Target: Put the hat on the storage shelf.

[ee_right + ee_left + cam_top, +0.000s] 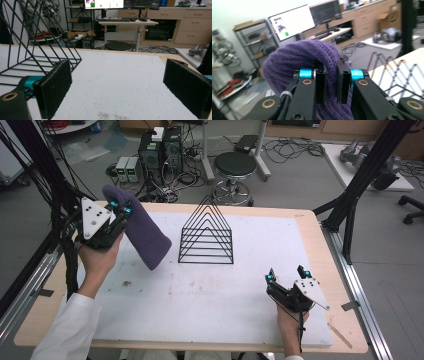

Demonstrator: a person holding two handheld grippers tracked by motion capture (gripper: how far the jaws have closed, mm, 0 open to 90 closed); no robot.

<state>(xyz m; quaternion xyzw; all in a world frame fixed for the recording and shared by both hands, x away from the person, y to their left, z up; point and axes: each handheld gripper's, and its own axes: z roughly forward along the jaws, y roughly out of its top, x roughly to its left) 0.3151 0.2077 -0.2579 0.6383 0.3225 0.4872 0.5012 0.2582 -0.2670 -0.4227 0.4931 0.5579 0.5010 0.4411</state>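
- Our left gripper (119,208) is clenched on the purple ribbed knit beanie (142,231), which hangs in the air above the left edge of the white table mat (250,285).
- Our right gripper (286,274) rests released, jaws wide apart, near the mat's front right corner.
- The black wire triangular rack (206,236) stands near the mat's back edge, just beside the beanie.
- We judge the beanie is bound for the rack: keep the grip firm, and carry it high enough to clear the apex.
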